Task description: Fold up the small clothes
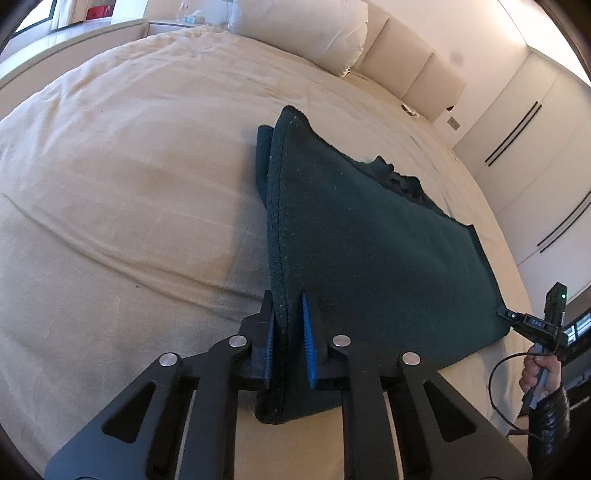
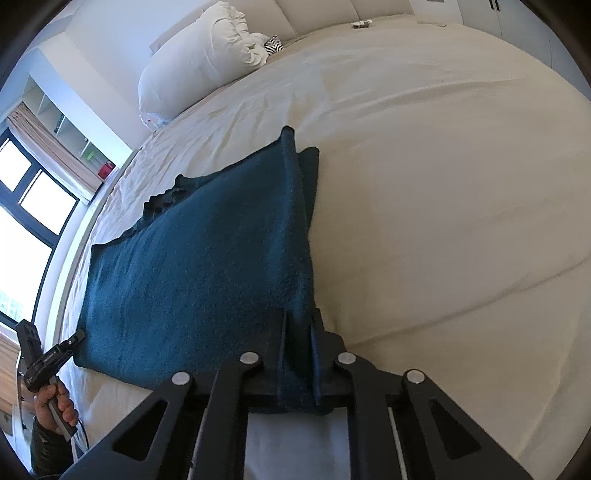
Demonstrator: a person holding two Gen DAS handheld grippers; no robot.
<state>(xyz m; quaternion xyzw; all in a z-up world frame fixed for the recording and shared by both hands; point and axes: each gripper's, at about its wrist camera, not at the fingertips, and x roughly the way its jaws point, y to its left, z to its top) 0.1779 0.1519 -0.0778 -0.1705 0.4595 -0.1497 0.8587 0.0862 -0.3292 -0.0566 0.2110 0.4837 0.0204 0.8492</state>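
A dark teal knit garment (image 1: 369,240) (image 2: 203,266) lies spread flat on the cream bed, with a folded layer showing under its far edge. In the left wrist view my left gripper (image 1: 287,301) is shut on the garment's near left corner, and the blue pads pinch a raised ridge of cloth. My right gripper (image 2: 298,319) is shut on the near right corner in the same way. Each wrist view also shows the other gripper at the opposite corner, the right gripper (image 1: 506,314) and the left gripper (image 2: 79,336), each held by a hand (image 1: 539,373) (image 2: 55,402).
The cream bed sheet (image 1: 129,184) (image 2: 443,184) stretches wide around the garment. White pillows (image 1: 303,29) (image 2: 192,62) lie by the padded headboard (image 1: 413,66). White wardrobe doors (image 1: 535,147) stand along one side, and a window (image 2: 22,206) with shelves along the other.
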